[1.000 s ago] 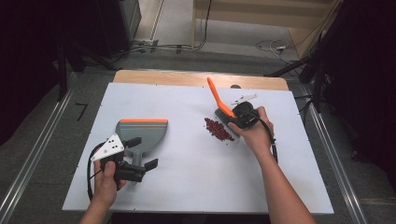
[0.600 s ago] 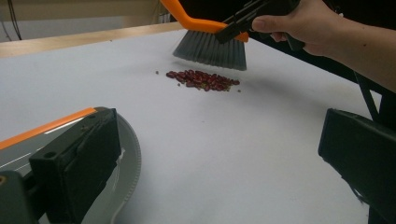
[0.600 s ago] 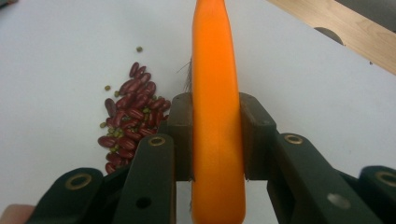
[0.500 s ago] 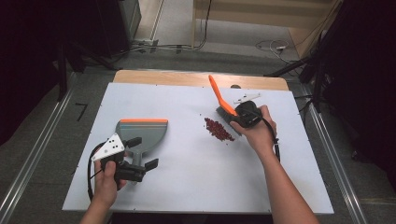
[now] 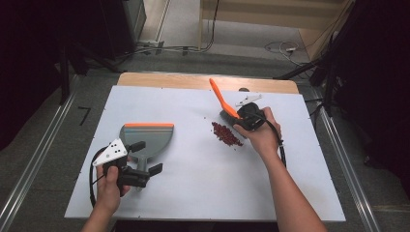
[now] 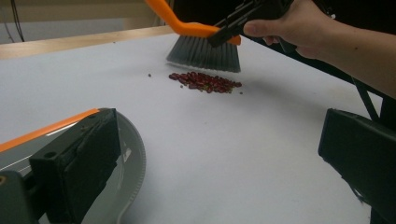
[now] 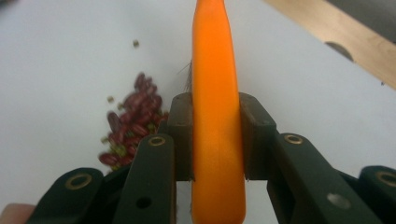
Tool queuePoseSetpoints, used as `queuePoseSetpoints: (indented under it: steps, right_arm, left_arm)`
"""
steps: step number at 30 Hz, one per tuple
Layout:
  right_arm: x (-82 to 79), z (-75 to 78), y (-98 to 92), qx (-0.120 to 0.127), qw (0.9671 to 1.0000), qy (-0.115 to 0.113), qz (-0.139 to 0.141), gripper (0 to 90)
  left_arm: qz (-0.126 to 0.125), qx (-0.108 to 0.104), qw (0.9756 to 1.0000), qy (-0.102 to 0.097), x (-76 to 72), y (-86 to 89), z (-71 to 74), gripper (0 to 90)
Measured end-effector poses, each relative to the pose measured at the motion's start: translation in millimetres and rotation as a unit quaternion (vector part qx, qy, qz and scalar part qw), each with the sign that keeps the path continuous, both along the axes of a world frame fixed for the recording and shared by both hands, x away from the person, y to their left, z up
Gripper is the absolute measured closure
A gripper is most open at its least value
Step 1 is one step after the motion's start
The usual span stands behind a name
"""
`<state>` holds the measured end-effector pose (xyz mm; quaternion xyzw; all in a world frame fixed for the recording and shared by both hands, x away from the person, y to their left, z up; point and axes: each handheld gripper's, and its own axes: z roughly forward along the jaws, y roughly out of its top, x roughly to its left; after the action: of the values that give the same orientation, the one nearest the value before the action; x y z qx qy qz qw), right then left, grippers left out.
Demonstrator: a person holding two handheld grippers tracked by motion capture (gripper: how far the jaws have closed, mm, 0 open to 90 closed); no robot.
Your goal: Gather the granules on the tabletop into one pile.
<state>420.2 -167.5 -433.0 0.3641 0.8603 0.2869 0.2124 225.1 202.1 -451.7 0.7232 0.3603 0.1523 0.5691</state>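
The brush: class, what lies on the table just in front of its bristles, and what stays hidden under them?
In front of the brush, held by the right tool, lies a pile of red beans with a few greenish bits. Anything beneath the bristles is covered.

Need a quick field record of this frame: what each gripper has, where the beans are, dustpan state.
work in hand: sweeping beans toward a dustpan
right gripper: shut on the orange handle of the brush
brush bristles: on the far side of the beans in the left gripper view, next to the pile; contact unclear
beans: small red pile on the white table, a few strays
left gripper: jaws wide apart at the dustpan handle, not pressing it
dustpan: flat on the table, grey with orange lip, apart from the beans
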Motion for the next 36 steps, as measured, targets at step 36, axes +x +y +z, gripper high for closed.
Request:
queuePoseSetpoints:
  steps: [36]
  right_arm:
    - [-36.5,23.0,-2.4,0.054,0.9979,0.030,0.023,68.8]
  left_arm:
    - [-0.007,0.007,0.9999,-0.004,-1.0,-7.6,0.6,0.0]
